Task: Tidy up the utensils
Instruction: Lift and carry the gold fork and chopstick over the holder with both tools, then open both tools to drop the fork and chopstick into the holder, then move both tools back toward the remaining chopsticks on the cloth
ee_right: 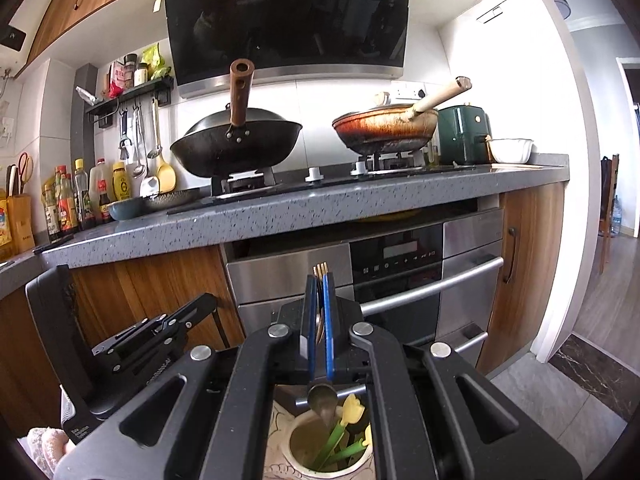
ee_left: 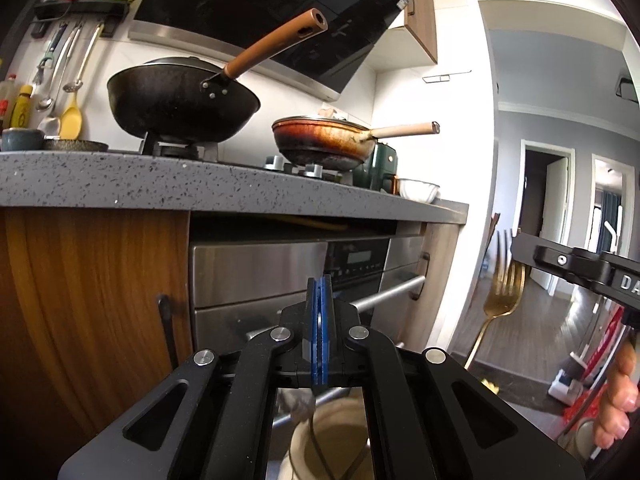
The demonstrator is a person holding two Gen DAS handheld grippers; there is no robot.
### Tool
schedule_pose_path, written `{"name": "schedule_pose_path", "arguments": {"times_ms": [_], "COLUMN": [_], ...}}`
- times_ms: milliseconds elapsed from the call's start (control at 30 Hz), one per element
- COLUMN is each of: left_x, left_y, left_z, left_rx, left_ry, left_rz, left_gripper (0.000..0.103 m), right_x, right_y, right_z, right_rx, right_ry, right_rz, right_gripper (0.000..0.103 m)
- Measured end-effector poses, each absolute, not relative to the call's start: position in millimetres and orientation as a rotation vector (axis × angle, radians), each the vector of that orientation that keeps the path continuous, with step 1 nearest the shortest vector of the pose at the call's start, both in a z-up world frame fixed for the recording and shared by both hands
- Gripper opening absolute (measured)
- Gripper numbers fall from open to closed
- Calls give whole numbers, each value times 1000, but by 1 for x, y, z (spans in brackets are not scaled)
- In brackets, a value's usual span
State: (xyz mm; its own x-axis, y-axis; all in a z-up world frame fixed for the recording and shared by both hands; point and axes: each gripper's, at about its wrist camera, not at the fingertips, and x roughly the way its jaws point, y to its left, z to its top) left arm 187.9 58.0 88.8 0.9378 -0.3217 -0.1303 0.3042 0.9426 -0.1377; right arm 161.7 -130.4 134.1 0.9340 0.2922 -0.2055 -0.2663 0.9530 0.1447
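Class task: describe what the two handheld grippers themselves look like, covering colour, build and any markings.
Both the left gripper and right gripper are matte black, with angular linkage arms joined by round silver pins, triangular cut-outs in the outer arms, and two flat blue fingers. White lettering marks the right gripper's side in the left wrist view. No cables or sleeves show.

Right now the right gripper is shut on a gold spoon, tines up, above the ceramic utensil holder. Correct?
Not quite: the right gripper is shut on a gold fork, not a spoon. The right wrist view shows its tines up, with the ceramic utensil holder below.
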Motion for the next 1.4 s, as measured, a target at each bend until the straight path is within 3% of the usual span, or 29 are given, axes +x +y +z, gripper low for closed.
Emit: {"name": "schedule_pose_path", "arguments": {"times_ms": [667, 833, 1033, 1133, 1233, 1400], "left_x": [159, 150, 140, 136, 131, 121], "left_y": [86, 93, 95, 95, 95, 93], "left_z": [59, 51, 39, 36, 36, 37], "left_rx": [-111, -108, -95, -93, -96, -86], "left_ry": [294, 335, 371, 380, 386, 390], "left_rz": [-383, -360, -346, -342, -341, -340], "left_gripper": [2, 17, 23, 30, 38, 46], "right_x": [168, 165, 161, 158, 153, 141], "right_y": [-112, -106, -103, -103, -103, -105], "right_z": [103, 97, 95, 96, 97, 101], "right_rx": [120, 119, 148, 158, 170, 177], "right_ry": [318, 336, 344, 353, 350, 347], "right_rz": [382, 422, 450, 464, 480, 488], "right_gripper": [4, 6, 7, 13, 32, 39]}}
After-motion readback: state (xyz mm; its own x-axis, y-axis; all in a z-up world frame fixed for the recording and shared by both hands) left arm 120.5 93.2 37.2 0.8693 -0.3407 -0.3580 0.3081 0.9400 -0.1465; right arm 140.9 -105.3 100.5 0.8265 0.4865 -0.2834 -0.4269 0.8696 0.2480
